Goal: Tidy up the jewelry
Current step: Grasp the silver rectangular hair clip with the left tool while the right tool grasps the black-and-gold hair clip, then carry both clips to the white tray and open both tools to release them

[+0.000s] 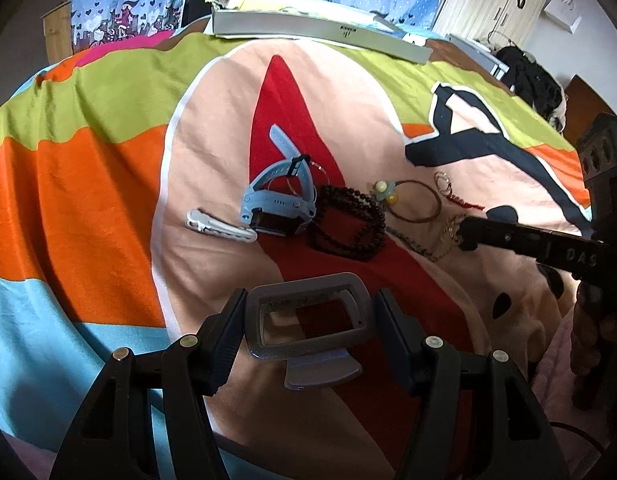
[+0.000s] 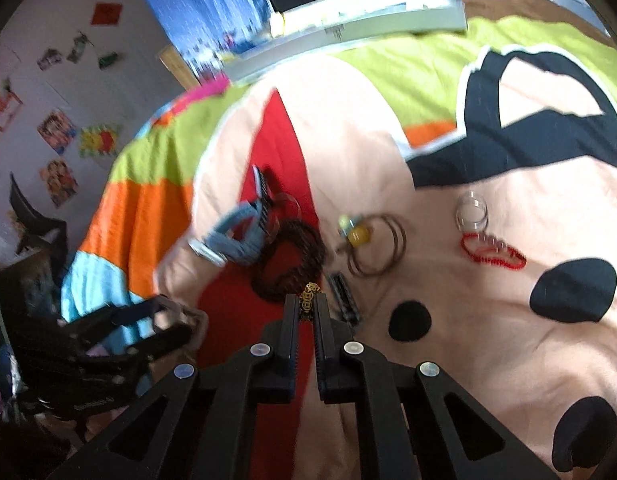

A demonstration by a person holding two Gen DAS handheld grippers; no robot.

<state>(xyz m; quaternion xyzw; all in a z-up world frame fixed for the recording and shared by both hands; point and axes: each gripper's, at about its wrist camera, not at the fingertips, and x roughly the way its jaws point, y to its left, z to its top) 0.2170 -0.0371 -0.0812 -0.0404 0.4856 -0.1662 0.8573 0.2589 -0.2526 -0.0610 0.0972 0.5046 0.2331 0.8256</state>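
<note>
My left gripper (image 1: 310,304) is shut on a grey rectangular box (image 1: 362,320), held low over the colourful bedspread (image 1: 108,168). Beyond it lie a blue watch (image 1: 276,204), a white hair clip (image 1: 220,226), a dark bead bracelet (image 1: 348,220), a brown hoop with yellow and green beads (image 1: 412,200), clear rings (image 1: 443,182) and a red cord bracelet (image 1: 464,202). My right gripper (image 2: 307,300) is shut on a gold chain (image 2: 310,290), just in front of the bead bracelet (image 2: 288,256). In the left wrist view the right gripper (image 1: 466,236) comes in from the right onto the gold chain (image 1: 448,236).
A long silver box (image 1: 320,36) lies at the bed's far edge. A dark bar clip (image 2: 344,300) rests right of the gold chain. A black bag (image 1: 532,80) sits at the far right. The left gripper (image 2: 164,320) shows blurred at the left.
</note>
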